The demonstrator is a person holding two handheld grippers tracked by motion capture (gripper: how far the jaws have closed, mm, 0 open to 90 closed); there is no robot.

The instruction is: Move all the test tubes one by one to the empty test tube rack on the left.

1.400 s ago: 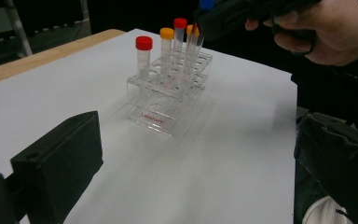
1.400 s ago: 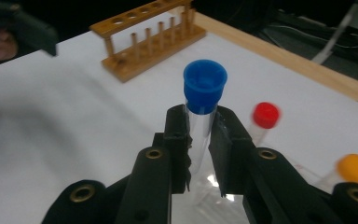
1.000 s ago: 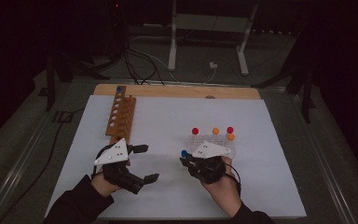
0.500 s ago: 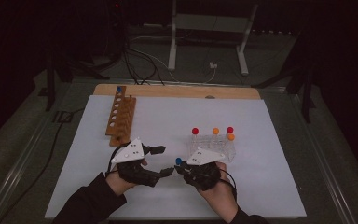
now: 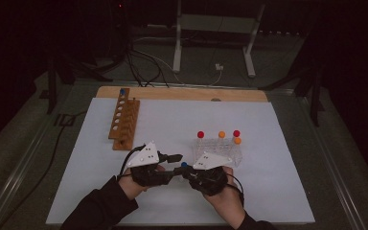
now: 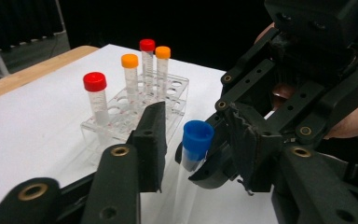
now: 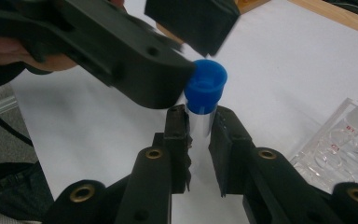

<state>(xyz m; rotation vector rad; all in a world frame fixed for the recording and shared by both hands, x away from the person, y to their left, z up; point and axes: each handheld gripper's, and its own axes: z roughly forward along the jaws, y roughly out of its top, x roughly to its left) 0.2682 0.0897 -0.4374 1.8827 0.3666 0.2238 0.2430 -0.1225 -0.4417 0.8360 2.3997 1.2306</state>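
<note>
High view: my left gripper and right gripper meet low on the white sheet, just beside the clear rack; the tube's body is lost among black jaws there, its blue cap a mere dot. Right gripper: clenched on the clear tube, whose lower end is hidden between the pads. Long axis runs along those jaws, cap end pointing away from my right hand. Left gripper: jaws have just been closing about the cap, one pad against it, contact of the other indistinct. Wooden rack stands well apart.
</note>
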